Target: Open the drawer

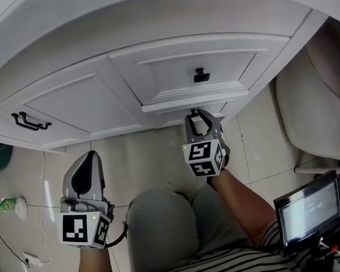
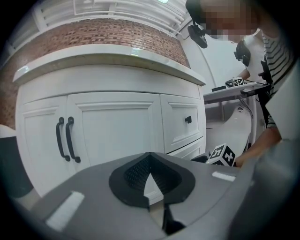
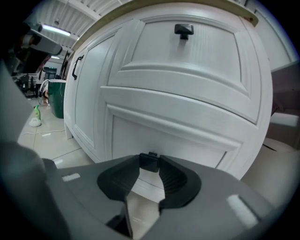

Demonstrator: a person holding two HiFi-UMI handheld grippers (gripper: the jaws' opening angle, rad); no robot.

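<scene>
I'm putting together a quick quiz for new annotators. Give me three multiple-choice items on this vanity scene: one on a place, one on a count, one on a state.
1. Where are the right tongs?
A) at the upper knob
B) at the lower knob
C) at the toilet

2. How many black bar handles are there?
A) one
B) two
C) four

3. How do the left tongs stand?
A) wide open
B) shut on a knob
C) shut, empty

Answers:
1. B: the right gripper view shows the lower knob clamped between the tips.
2. B: two bar handles stand side by side in the left gripper view.
3. C: the tips meet with nothing between them.
</scene>
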